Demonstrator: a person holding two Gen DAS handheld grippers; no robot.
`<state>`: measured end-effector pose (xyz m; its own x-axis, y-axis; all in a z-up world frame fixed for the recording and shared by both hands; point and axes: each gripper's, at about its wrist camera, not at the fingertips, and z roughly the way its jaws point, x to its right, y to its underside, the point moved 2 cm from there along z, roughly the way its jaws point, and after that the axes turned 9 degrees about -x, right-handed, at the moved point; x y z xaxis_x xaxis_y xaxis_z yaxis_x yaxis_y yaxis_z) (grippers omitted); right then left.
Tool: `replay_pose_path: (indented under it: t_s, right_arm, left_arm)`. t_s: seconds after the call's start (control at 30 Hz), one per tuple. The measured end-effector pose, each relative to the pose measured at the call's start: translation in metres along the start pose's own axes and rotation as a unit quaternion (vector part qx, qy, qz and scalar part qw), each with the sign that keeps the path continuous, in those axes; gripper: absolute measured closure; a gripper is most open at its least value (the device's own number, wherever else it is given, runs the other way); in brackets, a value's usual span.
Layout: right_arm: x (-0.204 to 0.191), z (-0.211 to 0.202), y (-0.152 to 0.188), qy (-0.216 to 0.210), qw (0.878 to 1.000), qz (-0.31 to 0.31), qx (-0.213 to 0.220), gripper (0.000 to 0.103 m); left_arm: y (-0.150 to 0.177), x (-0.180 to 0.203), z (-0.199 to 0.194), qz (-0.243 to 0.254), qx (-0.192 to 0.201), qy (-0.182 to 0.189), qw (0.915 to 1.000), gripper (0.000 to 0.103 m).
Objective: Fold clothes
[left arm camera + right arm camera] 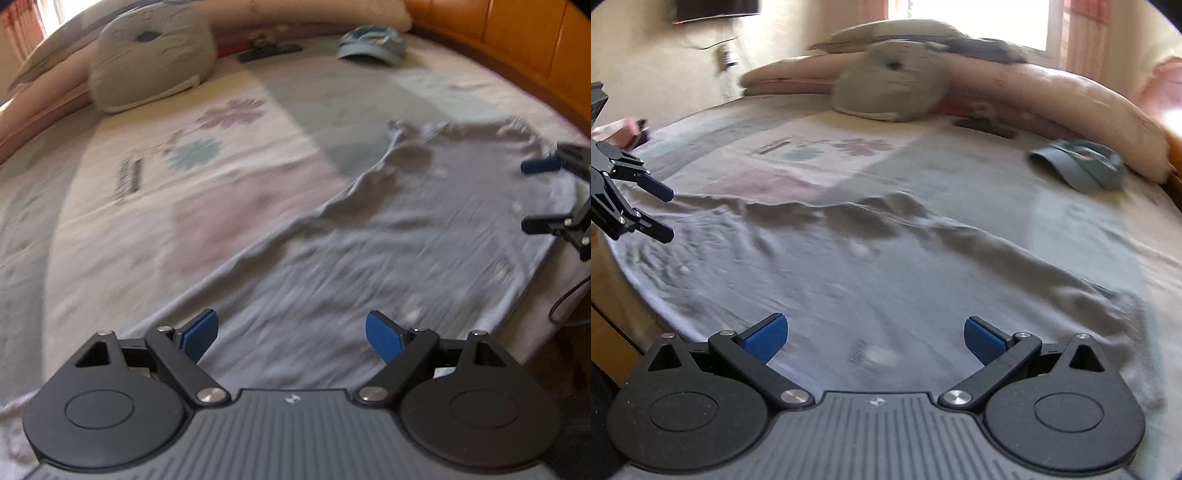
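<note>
A bed [110, 229] fills both views, covered in a pale sheet with patchwork blocks of cream, pink and grey-green and a few printed flowers. Spread flat on it near its front edge is a light grey-blue T-shirt [424, 229], wrinkled all over, with its long side edge lifted in a soft ridge and one sleeve rumpled towards the far end. The blur makes it hard to tell whether any part is already folded over.

The left gripper [291, 338] hangs low over the shirt's near end, its blue-padded fingers spread wide and holding nothing. The right gripper [875, 339] hangs over the shirt's other end, equally wide apart and empty; it also shows at the right edge of the left wrist view.

Beyond the shirt, a folded blue garment [371, 46] lies on the sheet. Farther from the shirt rests a round grey cushion [151, 62] with a simple animal face, leaning against rolled pink bedding [1071, 99]. A wooden headboard [517, 40] curves behind the shirt's sleeve end.
</note>
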<state>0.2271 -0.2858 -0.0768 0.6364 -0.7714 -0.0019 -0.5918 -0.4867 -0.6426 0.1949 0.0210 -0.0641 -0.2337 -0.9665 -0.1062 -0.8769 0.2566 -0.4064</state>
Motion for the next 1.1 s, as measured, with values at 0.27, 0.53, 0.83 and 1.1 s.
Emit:
replay_pose_path:
  t_s: [0.27, 0.53, 0.83, 1.1]
  right_arm:
    - [-0.011, 0.012, 0.015, -0.019, 0.999, -0.022, -0.025, 0.0]
    - [-0.009, 0.02, 0.003, -0.043, 0.997, -0.048, -0.05, 0.0]
    - [-0.009, 0.021, -0.001, -0.042, 0.997, -0.039, -0.06, 0.0]
    - [-0.02, 0.013, -0.011, -0.04, 0.997, -0.003, -0.066, 0.0]
  left_arm:
    - [0.046, -0.017, 0.0, -0.112, -0.027, 0.011, 0.9933, 0.016]
    - [0.054, -0.029, -0.004, -0.163, -0.029, -0.005, 0.9861, 0.015]
    - [0.03, -0.062, -0.014, -0.19, 0.031, -0.006, 0.9813, 0.015]
    - [0.027, -0.114, 0.019, -0.243, 0.048, 0.02, 0.9685, 0.016]
